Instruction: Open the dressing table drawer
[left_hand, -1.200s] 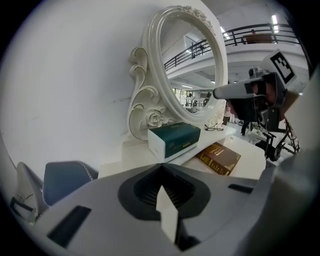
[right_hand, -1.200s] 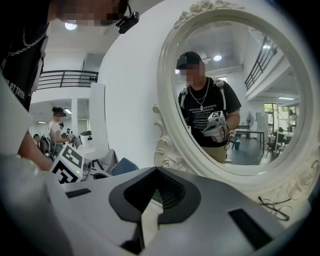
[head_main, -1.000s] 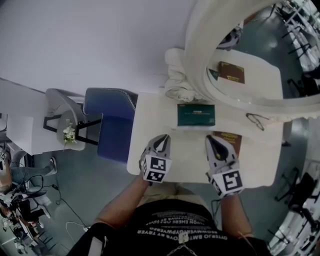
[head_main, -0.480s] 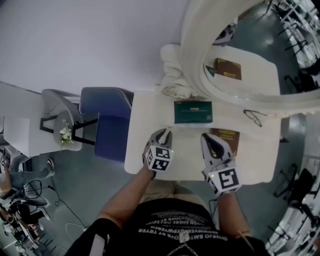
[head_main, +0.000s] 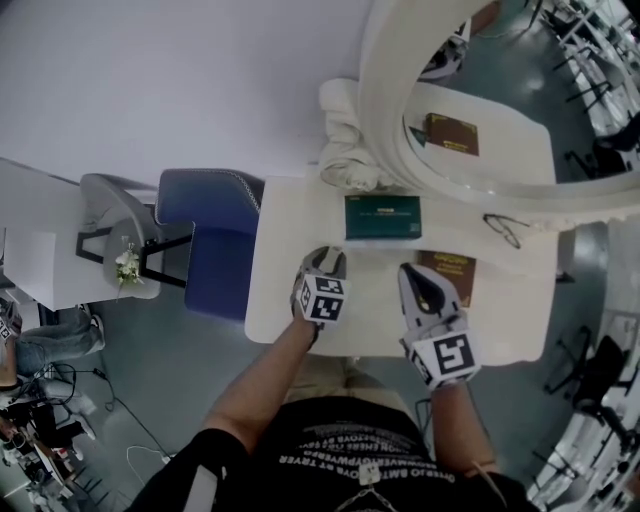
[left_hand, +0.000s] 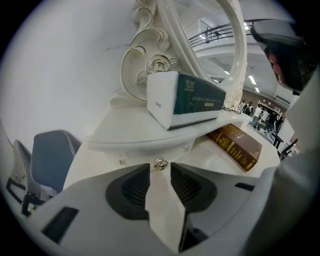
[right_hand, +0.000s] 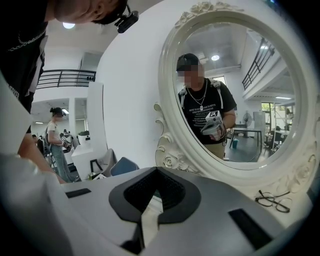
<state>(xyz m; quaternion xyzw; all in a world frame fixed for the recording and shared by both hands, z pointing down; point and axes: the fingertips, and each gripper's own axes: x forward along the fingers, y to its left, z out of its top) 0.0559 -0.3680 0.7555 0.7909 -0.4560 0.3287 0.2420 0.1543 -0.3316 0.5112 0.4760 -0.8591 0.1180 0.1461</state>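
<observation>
The left gripper (left_hand: 160, 169) has dropped, jaws just parted around the drawer knob (left_hand: 160, 163), ready to clench; the right gripper (right_hand: 156, 171) idles closed.

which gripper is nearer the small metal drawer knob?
Left. The left gripper's jaws have just been opening, the small metal drawer knob between their tips; the right gripper hovers over the white tabletop, further right.

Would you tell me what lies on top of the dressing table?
A green box, a brown book and glasses, in front of the mirror. The right gripper hides part of the book.
</observation>
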